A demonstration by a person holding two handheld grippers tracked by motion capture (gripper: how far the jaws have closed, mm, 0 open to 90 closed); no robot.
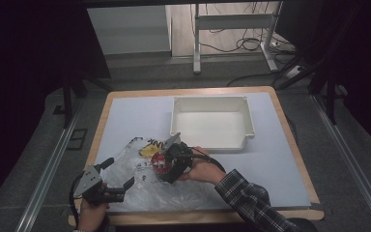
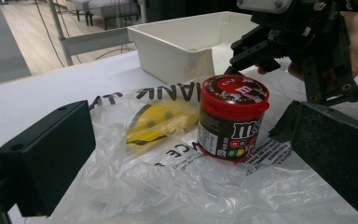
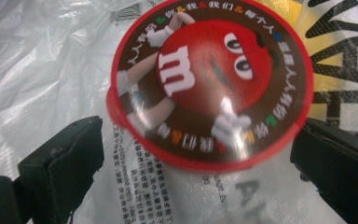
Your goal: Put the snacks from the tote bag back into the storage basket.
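White table top point(image 1: 270, 159), centre of high view; empty white bin point(image 1: 212, 126) at upper middle, nothing in it yet

Clear plastic bag point(image 1: 174, 191) flat at lower left of table, yellow print beneath

M&M's candy tub point(image 2: 230, 119) upright on bag, red lid on, mid-frame in left gripper view

Right gripper point(image 1: 166, 162) over tub, jaws spread either side of lid, not yet closed on it

Left gripper point(image 1: 121, 175) lower left, jaws apart, holding nothing, over bag edge

Judgement: grasp pending; lift and transfer to bin all left
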